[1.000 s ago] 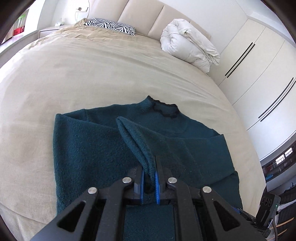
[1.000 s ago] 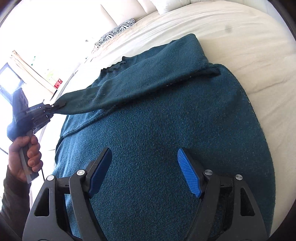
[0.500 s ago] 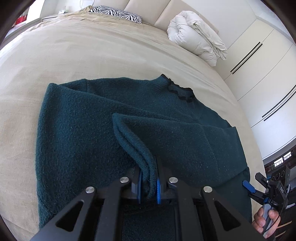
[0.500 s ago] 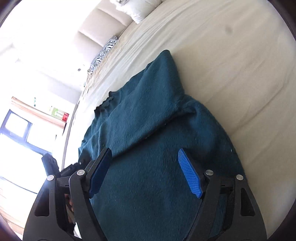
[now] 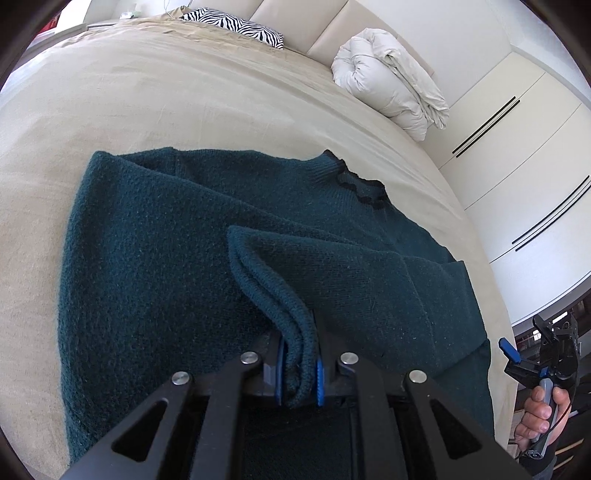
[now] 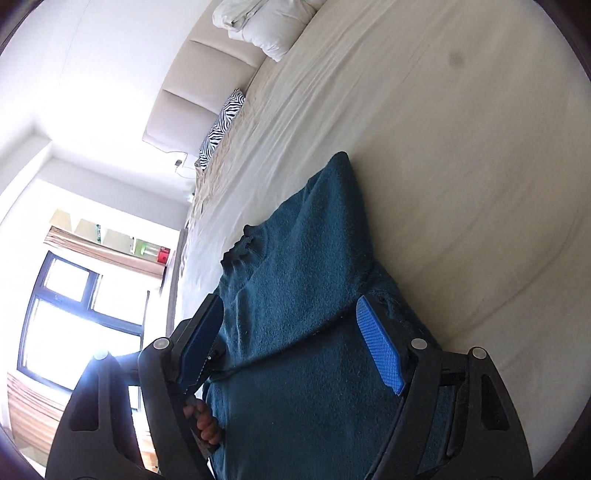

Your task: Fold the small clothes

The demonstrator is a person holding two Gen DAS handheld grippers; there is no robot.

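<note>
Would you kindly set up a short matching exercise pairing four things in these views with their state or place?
Things:
1. left gripper
2. right gripper
3. zebra pillow
4. white duvet

States or places:
A. bundled at the headboard, near the wardrobe
B. jaws open, holding nothing
C. jaws shut on the sleeve cuff of the teal sweater
D. lying at the far head of the bed

Pairs: 1-C, 2-B, 3-D, 4-A

Sweater [image 5: 155, 258] on bed [image 5: 184, 103]; duvet [image 5: 391, 81] behind.
</note>
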